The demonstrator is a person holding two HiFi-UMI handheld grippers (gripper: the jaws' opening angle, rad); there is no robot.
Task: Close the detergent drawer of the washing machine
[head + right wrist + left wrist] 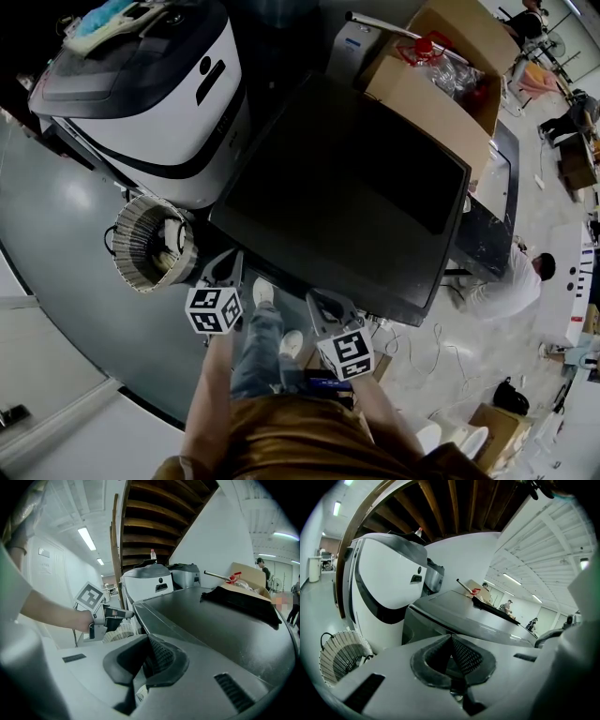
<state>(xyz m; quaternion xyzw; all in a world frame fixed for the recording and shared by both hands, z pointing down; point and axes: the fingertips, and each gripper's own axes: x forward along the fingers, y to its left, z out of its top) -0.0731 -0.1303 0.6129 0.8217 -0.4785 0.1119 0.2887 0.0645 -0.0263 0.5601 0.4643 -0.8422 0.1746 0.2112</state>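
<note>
- jaws on the left hand-held gripper [223, 267] and right hand-held gripper [328, 306] are pinched together, both empty
- dark grey boxy washing machine [347, 187] sits at their 12 o'clock, can't make out its detergent drawer
- round woven basket [150, 242] at the left one's 9 o'clock

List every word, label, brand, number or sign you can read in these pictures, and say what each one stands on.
No text here can be read.
Small mark on the side of the white machine: too small to read.
Cubes on the left gripper and right gripper: square black-and-white patterns only, no letters.
On the cardboard box: no print can be made out.
</note>
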